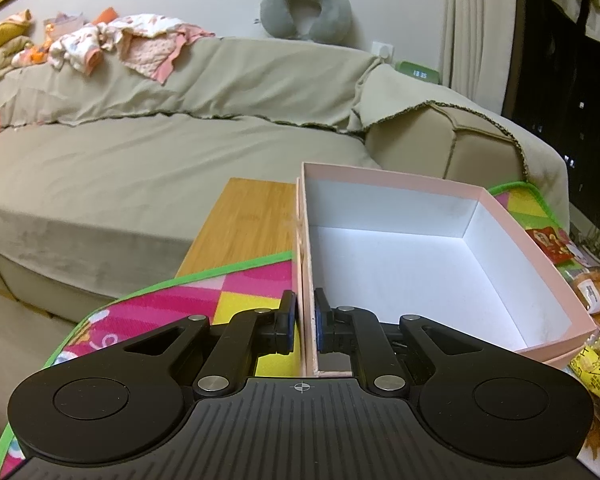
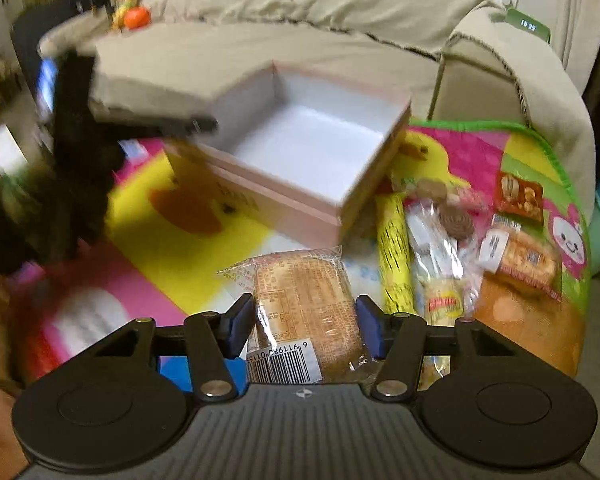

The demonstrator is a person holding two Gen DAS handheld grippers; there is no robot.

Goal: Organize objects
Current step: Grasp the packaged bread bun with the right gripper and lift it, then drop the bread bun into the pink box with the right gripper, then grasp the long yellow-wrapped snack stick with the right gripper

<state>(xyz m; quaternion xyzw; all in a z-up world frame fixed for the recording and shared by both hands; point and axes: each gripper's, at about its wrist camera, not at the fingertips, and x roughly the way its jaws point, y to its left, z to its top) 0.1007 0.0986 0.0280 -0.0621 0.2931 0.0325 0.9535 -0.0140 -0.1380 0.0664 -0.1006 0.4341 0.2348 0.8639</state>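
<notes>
Pink box (image 1: 420,264), empty, on play mat (image 1: 244,292) beside sofa: left gripper (image 1: 305,326) clamps its near wall, steadying it. Right gripper (image 2: 306,322) grasps wrapped bread (image 2: 304,312) just before the box, presumably for loading.

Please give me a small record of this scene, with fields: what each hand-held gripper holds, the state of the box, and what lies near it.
left hand-held gripper: shut on the near wall of the pink box
right hand-held gripper: shut on a wrapped bread packet, barcode label facing the camera
box state: open, white inside, nothing in it
box position: on the colourful play mat, in front of the sofa
beside the box: more wrapped snacks on the mat
motion blur: right wrist view, left part
</notes>
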